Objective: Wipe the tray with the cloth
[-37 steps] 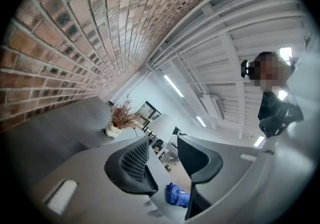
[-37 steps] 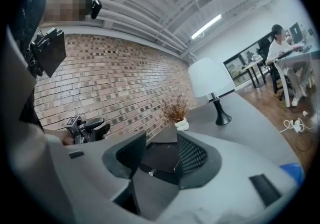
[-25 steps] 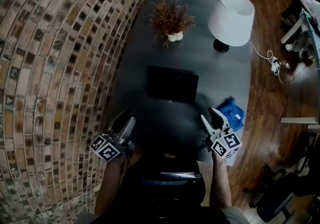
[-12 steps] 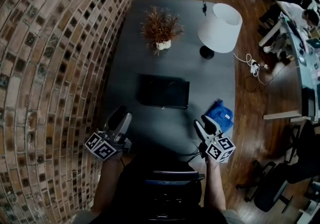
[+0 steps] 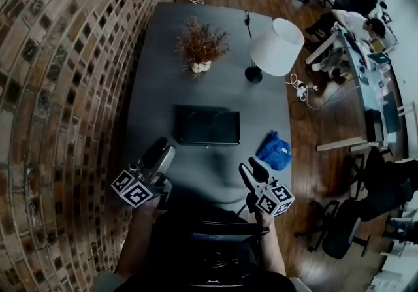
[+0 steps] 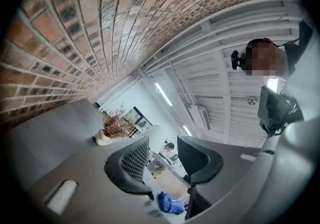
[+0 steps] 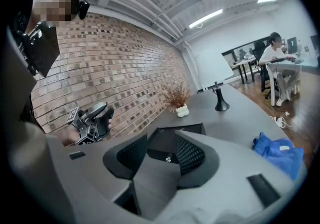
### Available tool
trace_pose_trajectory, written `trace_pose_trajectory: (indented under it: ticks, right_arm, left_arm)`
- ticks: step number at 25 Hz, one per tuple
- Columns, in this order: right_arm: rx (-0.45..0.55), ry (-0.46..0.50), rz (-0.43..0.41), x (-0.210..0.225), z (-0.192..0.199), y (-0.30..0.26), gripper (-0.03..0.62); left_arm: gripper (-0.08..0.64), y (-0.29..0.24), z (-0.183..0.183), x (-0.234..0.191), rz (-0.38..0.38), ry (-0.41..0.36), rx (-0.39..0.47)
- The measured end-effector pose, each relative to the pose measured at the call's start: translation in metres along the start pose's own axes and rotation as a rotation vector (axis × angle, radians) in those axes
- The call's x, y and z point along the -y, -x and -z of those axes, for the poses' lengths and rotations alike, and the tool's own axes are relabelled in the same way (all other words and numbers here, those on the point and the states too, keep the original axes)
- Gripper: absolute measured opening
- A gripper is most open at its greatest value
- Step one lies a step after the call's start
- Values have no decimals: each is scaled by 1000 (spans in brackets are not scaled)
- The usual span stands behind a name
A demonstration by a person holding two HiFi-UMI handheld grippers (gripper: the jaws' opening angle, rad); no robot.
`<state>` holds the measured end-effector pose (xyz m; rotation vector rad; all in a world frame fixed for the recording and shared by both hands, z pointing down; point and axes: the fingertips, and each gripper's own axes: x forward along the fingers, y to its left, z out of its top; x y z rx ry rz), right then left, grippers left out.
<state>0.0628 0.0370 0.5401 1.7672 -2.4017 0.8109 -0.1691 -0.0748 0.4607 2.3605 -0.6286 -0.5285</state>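
One cloth (image 5: 274, 151) sits at table edge (image 5: 283, 121), clear of tray (image 5: 206, 126).

**A:** anything here that can't properly be made out? In the right gripper view the tray (image 7: 165, 140) is half covered by the jaws, and the shiny bit (image 7: 169, 157) on its near rim is too small to be identified.

**B:** yep. In the left gripper view the cloth (image 6: 170, 203) is partly hidden behind a jaw. In the head view the tray's inside is lost in the dark, and the left hand (image 5: 149, 207) is mostly covered by the left gripper (image 5: 162, 151).
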Motion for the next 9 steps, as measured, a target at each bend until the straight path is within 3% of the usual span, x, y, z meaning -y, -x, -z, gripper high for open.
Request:
trace_pose_trajectory:
  ticks: [9]
  right_arm:
    - [-16,6,58,-24,7,-7,193]
  left_arm:
    - [166,10,21,-19,41,78,-66]
